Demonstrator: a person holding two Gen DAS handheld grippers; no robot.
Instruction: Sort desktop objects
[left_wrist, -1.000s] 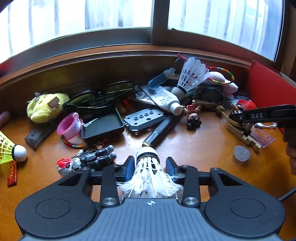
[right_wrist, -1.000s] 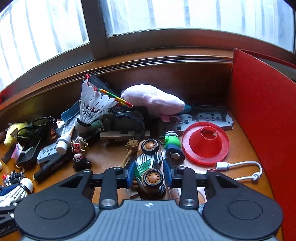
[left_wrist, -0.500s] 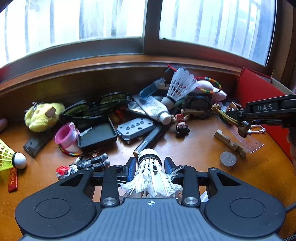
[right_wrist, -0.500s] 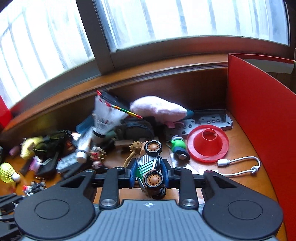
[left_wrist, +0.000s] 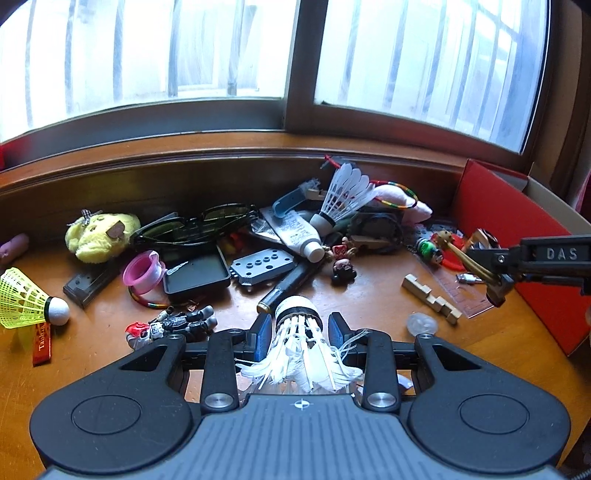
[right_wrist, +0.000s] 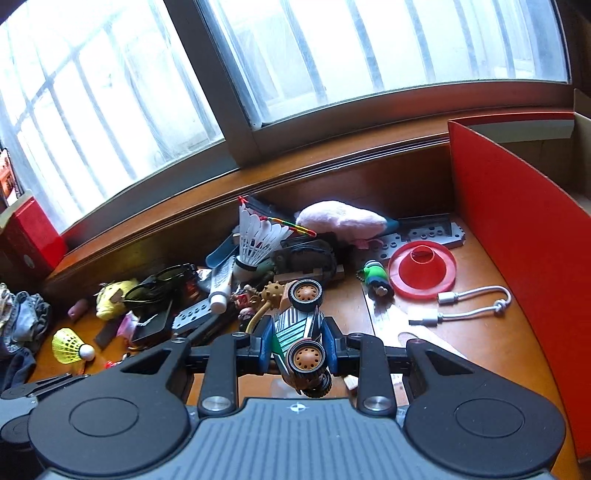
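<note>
Left gripper (left_wrist: 297, 328) pinches a white shuttlecock (left_wrist: 300, 334) by its feather skirt, cork forward, lifted above the desk's (left_wrist: 369, 299) near edge. I judge the feathers fragile, so I keep the squeeze light and carry it toward the yellow shuttlecock (left_wrist: 31, 301) at the left edge, clear of the robot figure (left_wrist: 170, 325) below. Right gripper (right_wrist: 297, 347) clamps a toy car (right_wrist: 301, 332) across its body, raised above the desk. I would move it level toward the red box (right_wrist: 517, 236) at the right edge, wheels clear of the white cable (right_wrist: 472, 304).
</note>
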